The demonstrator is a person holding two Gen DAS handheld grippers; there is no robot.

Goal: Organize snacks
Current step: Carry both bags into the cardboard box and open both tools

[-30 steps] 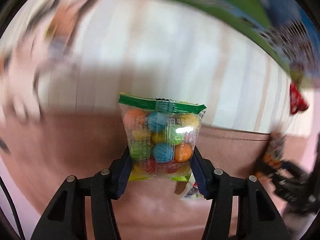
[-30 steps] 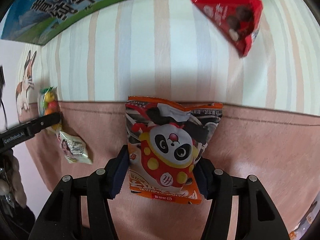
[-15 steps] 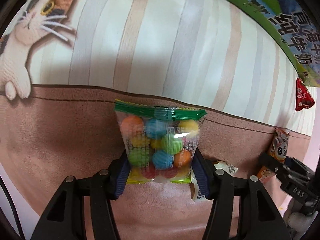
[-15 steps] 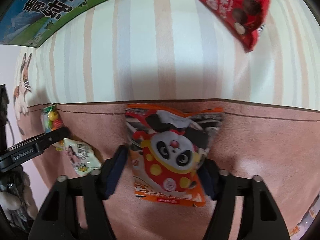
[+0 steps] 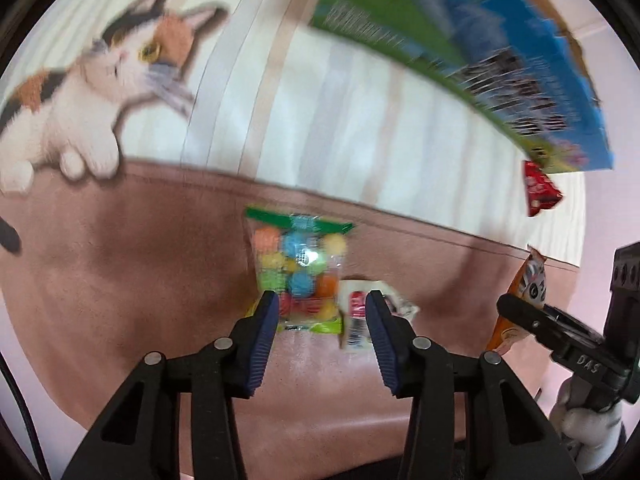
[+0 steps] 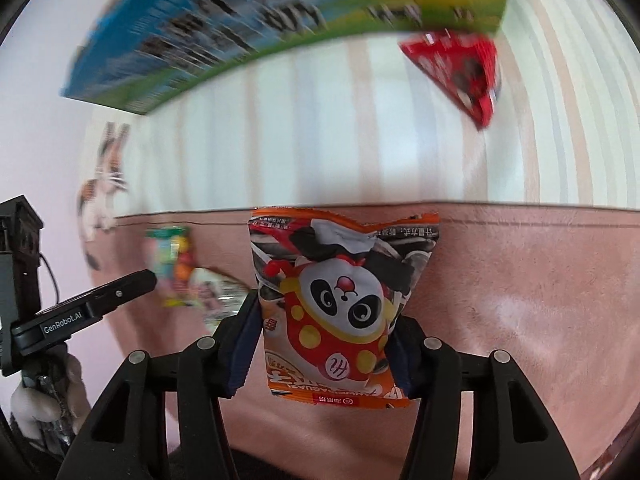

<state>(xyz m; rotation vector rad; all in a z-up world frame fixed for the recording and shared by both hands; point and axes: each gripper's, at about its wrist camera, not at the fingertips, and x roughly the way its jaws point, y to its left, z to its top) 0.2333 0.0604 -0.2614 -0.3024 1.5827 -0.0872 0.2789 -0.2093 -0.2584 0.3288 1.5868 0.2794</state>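
A clear bag of coloured candy balls [image 5: 301, 270] with a green top lies on the pink cloth [image 5: 120, 280], just ahead of my left gripper [image 5: 320, 306]. The left gripper is open and holds nothing; its left pad touches the bag's lower corner. A small white packet [image 5: 362, 314] lies beside the bag, between the fingers. My right gripper [image 6: 326, 322] is shut on an orange panda snack bag [image 6: 340, 300] and holds it upright. The candy bag also shows in the right wrist view [image 6: 172, 256].
A blue and green carton [image 5: 500, 52] stands at the back on the striped cloth. A red triangular snack pack [image 6: 460, 68] lies near it. A cat picture [image 5: 100, 92] is printed on the cloth at the left.
My left gripper has opened and let go of the candy bag, which now lies on the cloth. The gripper has drawn back. The right gripper still holds the panda bag.
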